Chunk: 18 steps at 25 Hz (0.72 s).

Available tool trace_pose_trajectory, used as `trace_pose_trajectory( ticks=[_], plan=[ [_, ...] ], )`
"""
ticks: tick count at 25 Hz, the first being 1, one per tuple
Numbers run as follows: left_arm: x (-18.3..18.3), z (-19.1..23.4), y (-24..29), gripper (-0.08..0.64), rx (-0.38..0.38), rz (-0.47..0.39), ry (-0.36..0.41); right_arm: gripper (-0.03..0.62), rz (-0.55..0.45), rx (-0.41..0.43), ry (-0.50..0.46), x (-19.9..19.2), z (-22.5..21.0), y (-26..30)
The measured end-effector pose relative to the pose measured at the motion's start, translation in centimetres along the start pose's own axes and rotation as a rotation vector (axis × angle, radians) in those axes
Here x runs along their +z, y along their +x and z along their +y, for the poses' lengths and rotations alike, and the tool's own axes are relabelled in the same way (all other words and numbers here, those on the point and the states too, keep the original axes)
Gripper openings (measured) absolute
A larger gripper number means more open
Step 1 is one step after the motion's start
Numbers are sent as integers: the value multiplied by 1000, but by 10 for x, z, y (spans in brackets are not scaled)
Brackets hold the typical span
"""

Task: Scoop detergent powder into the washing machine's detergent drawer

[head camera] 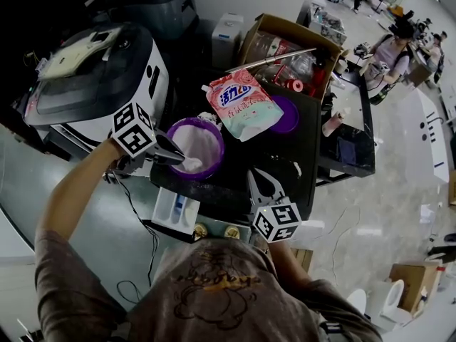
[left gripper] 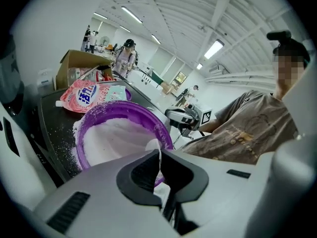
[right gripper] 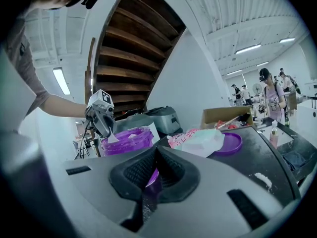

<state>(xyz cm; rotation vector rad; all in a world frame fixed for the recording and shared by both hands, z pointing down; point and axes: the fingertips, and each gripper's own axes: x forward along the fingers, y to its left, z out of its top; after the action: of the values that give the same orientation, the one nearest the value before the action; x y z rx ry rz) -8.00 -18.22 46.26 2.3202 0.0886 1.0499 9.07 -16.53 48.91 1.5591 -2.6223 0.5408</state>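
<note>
Left gripper (head camera: 178, 159) clenched on a white scoop (left gripper: 154, 147), whose bowl sits at the rim of the purple tub (head camera: 214, 130), placed to take up powder (head camera: 196, 142). The detergent drawer (head camera: 176, 210) lies open just beside the tub, which would keep the carry short. Right gripper (head camera: 253, 175) is closed on nothing, held clear over the table (head camera: 299, 148). The bag (head camera: 242, 104) reads "活力"; the finer print is illegible.

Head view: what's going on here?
A person is scooping detergent. The left gripper is shut on a white scoop that dips into the powder in the purple tub. The right gripper sits over the black tabletop, jaws closed on a small purple piece I can't identify. The detergent drawer lies beside the tub.
</note>
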Motion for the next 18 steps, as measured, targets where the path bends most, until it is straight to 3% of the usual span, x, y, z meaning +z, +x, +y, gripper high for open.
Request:
trace_pose_trajectory(
  ticks=[9, 14, 18],
  plan=[
    [4, 10, -9, 25, 39, -137, -153, 2, 1, 9, -7, 2, 2, 1],
    [6, 20, -19, 25, 70, -286, -284, 3, 5, 14, -11, 2, 4, 2],
    [15, 10, -26, 25, 39, -438, -377, 3, 7, 22, -17, 1, 8, 4]
  ],
)
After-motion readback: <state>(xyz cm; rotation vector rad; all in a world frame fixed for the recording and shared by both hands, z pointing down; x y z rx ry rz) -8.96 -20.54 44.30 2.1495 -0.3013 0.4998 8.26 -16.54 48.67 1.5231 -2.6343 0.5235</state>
